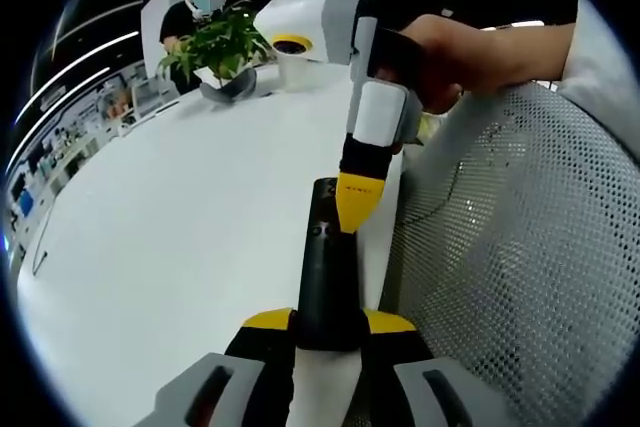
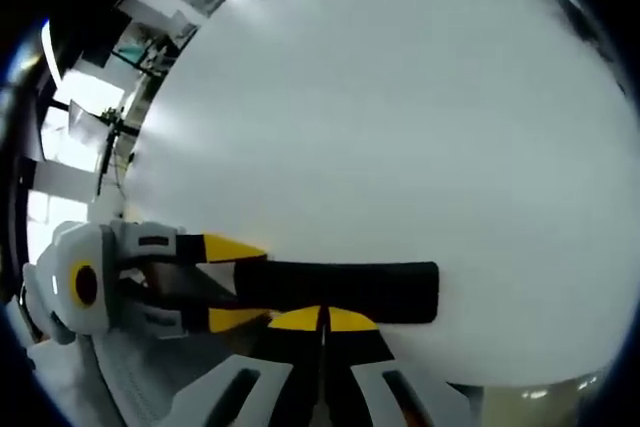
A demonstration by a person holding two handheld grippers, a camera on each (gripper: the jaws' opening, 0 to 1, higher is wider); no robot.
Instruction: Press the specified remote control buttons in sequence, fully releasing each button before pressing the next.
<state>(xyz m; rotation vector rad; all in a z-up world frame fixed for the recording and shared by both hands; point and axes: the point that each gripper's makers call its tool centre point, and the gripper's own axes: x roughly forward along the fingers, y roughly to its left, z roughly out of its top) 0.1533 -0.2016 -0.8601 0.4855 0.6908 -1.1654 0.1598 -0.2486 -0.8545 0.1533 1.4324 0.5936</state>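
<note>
remote's buttons (image 1: 318,231) unreadable (too small)

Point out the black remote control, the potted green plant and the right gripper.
Black slim remote control (image 1: 327,277), left gripper view: middle of its body.
Potted green plant (image 1: 222,44), left gripper view: its leaves.
Right gripper (image 1: 357,215), left gripper view: yellow tips on the remote.

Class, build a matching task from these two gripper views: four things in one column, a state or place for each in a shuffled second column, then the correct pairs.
1. left gripper
2. right gripper
3. potted plant
4. mesh chair back

A. beside the table's edge
B. tip down on the remote control
C. far end of the white table
D. clamped on the remote's near end

Pairs: 1-D, 2-B, 3-C, 4-A
</note>
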